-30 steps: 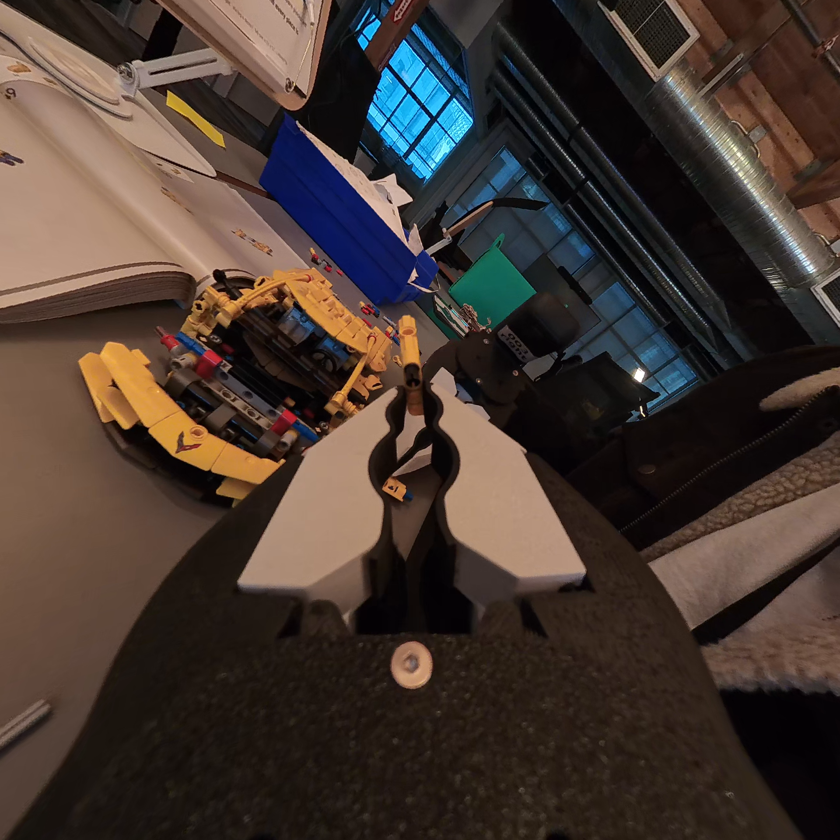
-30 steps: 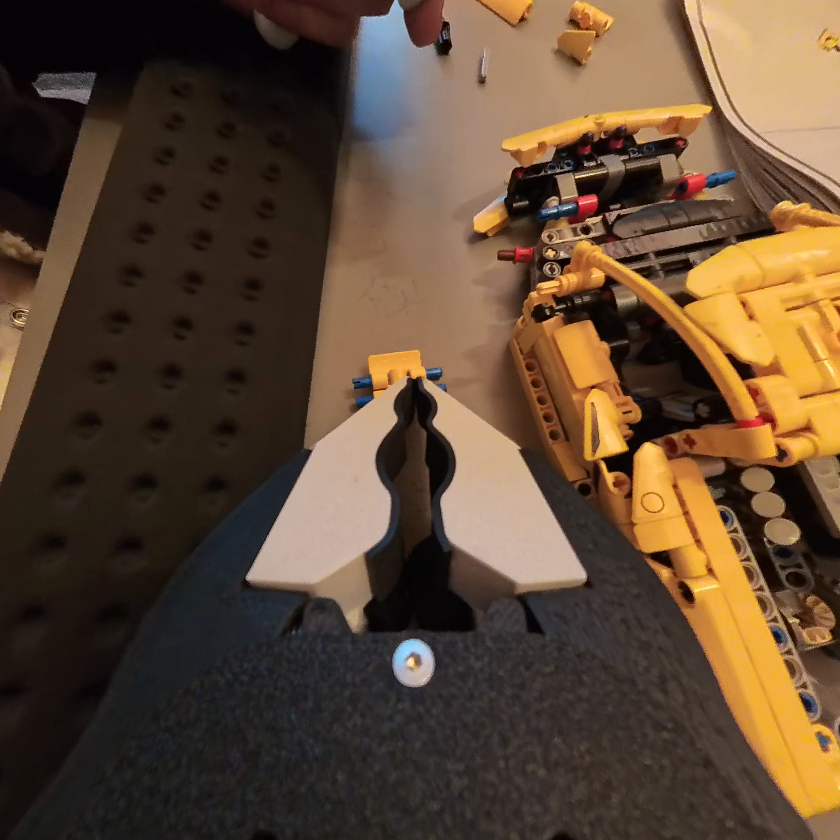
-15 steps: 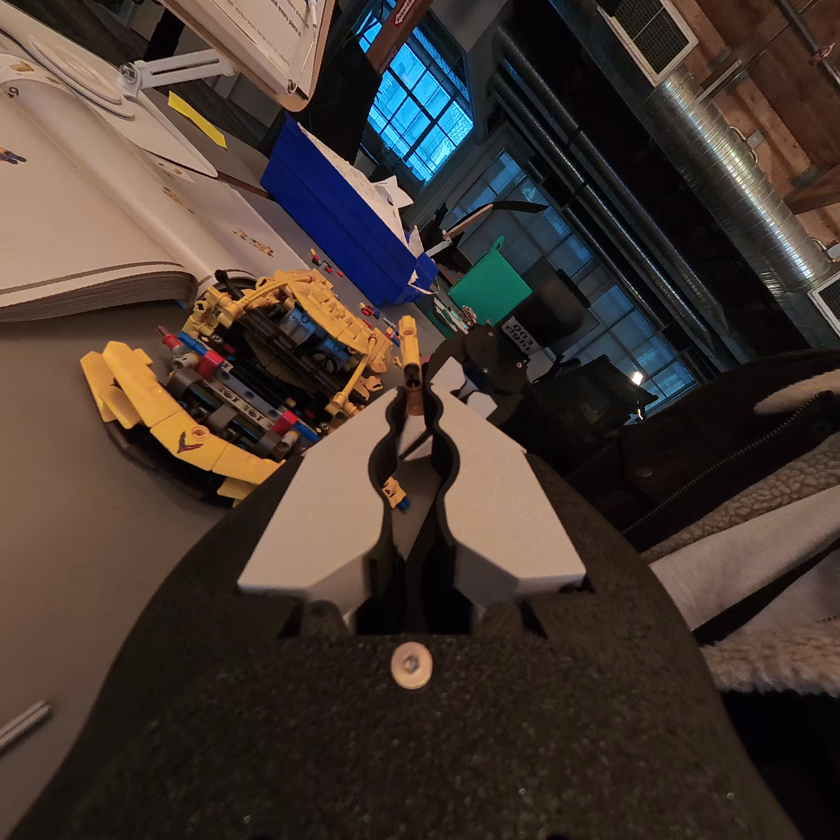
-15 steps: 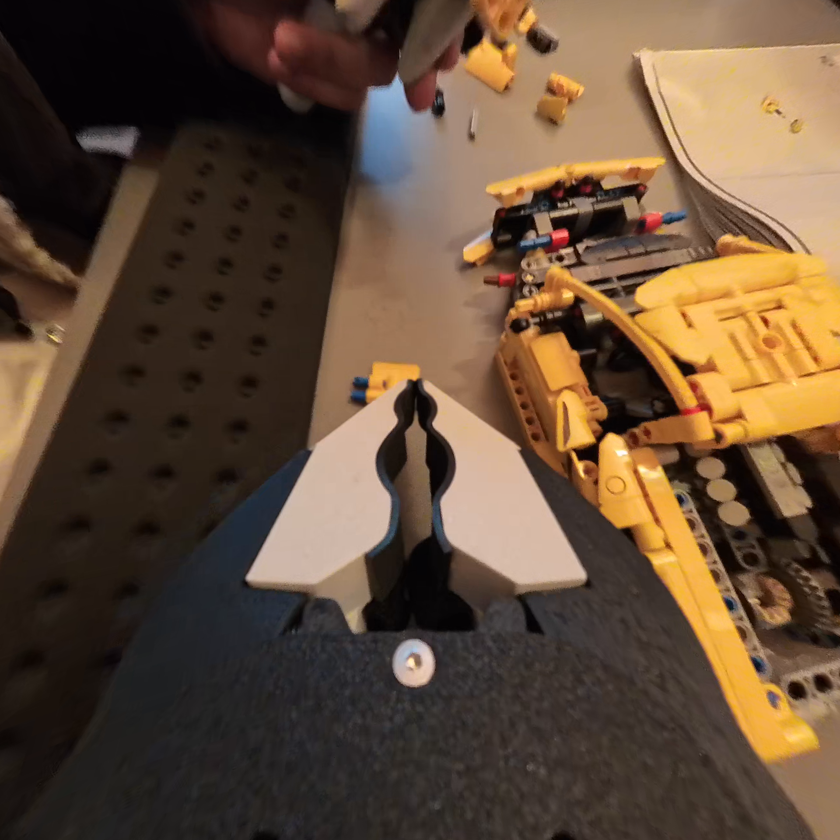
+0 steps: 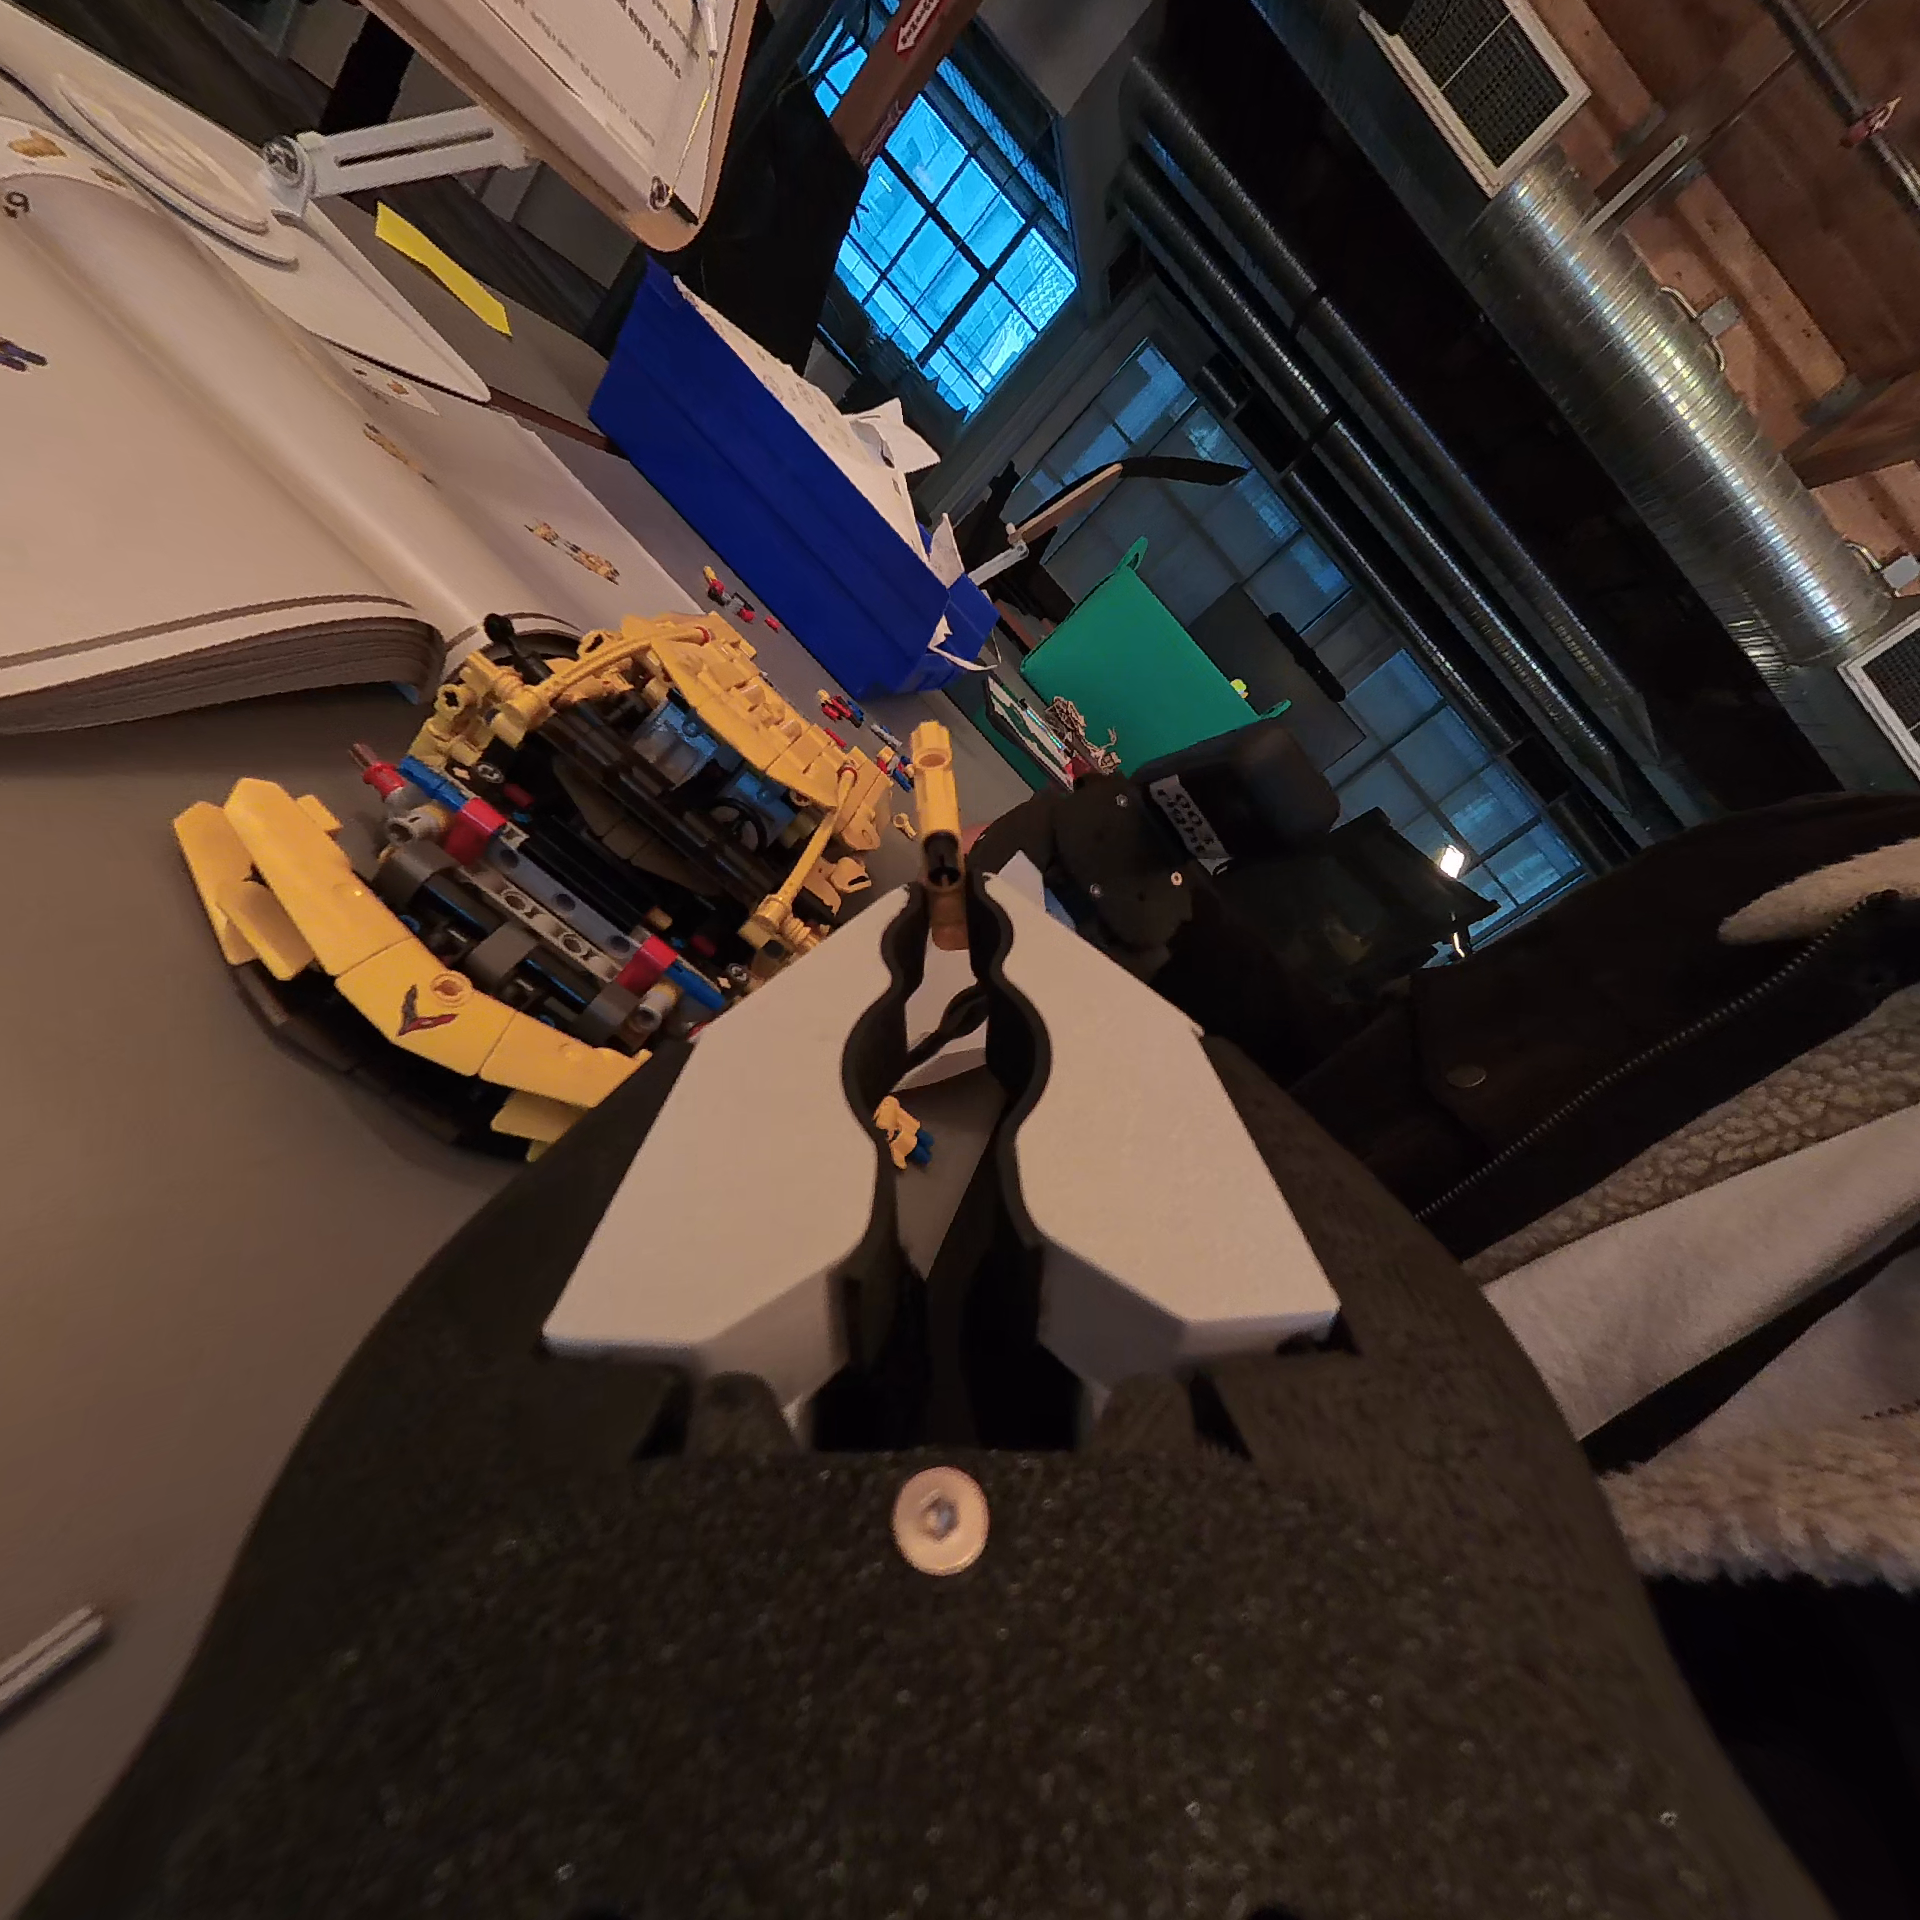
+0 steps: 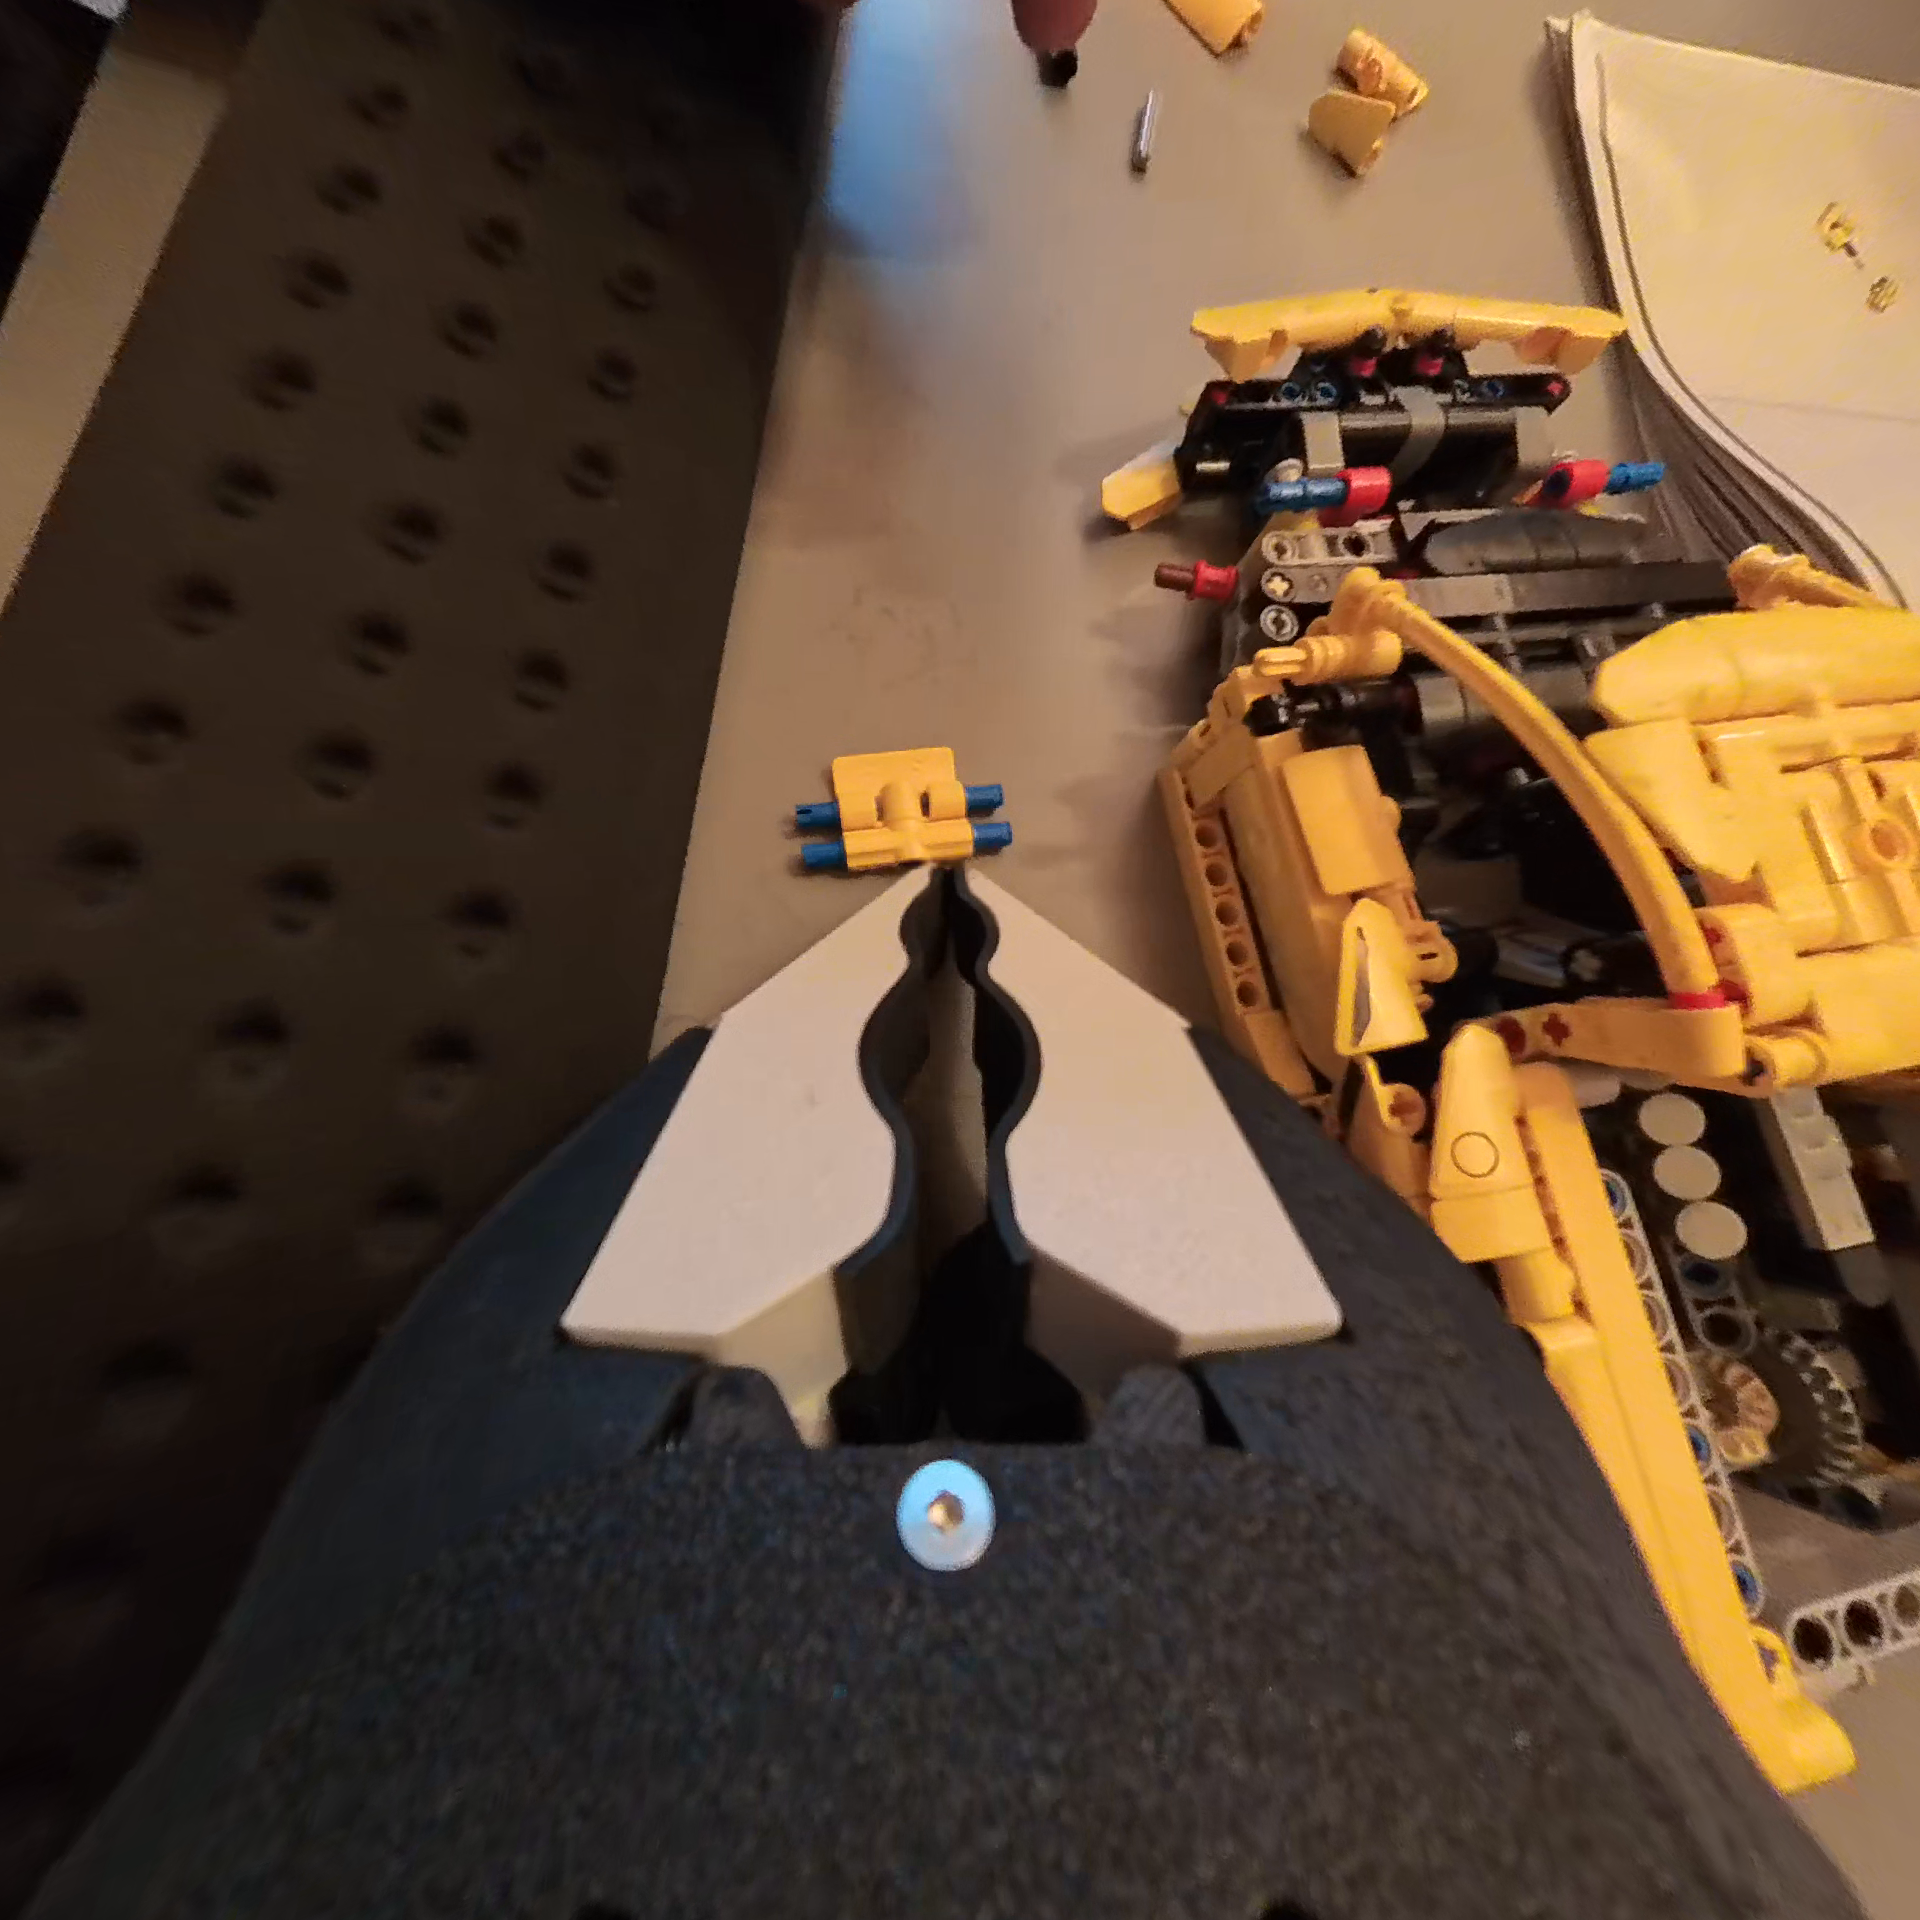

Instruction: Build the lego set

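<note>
Toward the left of the worktop, beside the open instruction booklet (image 5: 156, 540), the partly built yellow car (image 5: 582, 862) is seen. The left gripper (image 5: 943, 899) is clenched on a slim yellow connector piece (image 5: 933, 821), held clear of the worktop. The right gripper (image 6: 943, 881) is closed on nothing, just short of the small yellow block with blue pins (image 6: 902, 812) near the worktop's front edge. Its jaws should be opened, the block gripped across its yellow body, and the pins left free for mating.

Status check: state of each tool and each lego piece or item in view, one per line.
left tool: shut on yellow connector piece, raised off the table
right tool: shut, empty, tips just short of small yellow piece
small yellow piece: loose on table, blue pins fitted
yellow car: partly built, on table
instruction book: open
</note>
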